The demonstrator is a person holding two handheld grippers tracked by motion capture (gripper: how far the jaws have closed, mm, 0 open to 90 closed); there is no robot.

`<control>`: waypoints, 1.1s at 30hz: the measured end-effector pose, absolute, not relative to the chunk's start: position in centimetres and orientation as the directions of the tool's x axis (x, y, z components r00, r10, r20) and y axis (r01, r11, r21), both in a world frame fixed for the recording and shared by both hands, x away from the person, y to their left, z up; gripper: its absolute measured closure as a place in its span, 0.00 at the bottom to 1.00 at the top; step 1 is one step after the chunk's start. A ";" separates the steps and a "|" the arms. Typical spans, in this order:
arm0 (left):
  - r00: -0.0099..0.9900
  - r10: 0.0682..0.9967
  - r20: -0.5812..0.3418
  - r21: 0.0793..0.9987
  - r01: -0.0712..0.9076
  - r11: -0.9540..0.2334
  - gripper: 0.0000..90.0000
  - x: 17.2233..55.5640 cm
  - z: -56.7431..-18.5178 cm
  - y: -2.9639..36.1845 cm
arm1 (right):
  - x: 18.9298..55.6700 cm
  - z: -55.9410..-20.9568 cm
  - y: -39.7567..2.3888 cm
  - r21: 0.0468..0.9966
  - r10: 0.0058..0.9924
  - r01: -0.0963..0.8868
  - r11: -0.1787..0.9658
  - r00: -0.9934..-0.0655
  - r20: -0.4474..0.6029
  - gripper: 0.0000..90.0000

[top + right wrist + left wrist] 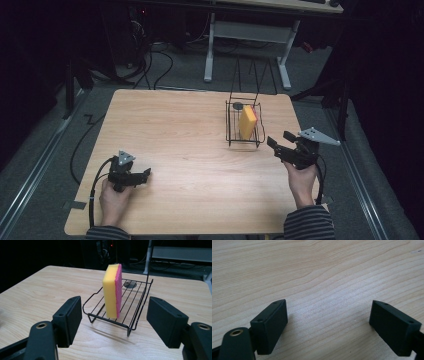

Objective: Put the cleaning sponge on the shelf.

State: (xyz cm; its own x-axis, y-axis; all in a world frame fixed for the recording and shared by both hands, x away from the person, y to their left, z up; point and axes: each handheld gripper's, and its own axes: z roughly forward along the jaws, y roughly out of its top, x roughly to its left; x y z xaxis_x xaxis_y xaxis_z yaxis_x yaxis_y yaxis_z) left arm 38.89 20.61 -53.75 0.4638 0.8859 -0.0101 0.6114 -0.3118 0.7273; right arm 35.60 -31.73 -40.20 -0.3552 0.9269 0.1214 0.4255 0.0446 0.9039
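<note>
Upright in a black wire rack (130, 302) stands a sponge (112, 291), yellow with a pink face along one side. It rests on edge on the rack's wire floor, toward the far right part of a pale wooden bench (190, 150). A small dark round thing lies at the rack's far end; what it is cannot be told.

Just beside the rack, on its near right, the right gripper (280, 142) is held above the bench in a hand, pointing toward the rack. Its jaws stand well apart, with nothing between them and touching nothing; seen along them, the sponge and rack lie ahead in the gap, clear of both pads.

Well apart, at the near left of the bench, the left gripper (145, 174) sits low over bare wood. Its jaws are spread wide and hold nothing.
</note>
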 end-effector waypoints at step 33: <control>0.463 0.886 -0.010 0.728 0.611 -0.311 0.17 38.9 -53.8 20.6 | 30.5 -43.0 -34.2 0.906 0.923 0.419 -0.063 -0.321 0.213 0.33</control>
State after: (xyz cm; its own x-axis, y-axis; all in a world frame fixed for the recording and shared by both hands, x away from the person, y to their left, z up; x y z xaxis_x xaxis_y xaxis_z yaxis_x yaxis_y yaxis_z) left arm 38.88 20.59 -53.75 0.4630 0.8863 -0.0098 0.6113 -0.3113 0.7276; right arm 30.47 -34.22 -43.03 -0.3213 0.9227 0.2130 0.4190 -0.0632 0.9058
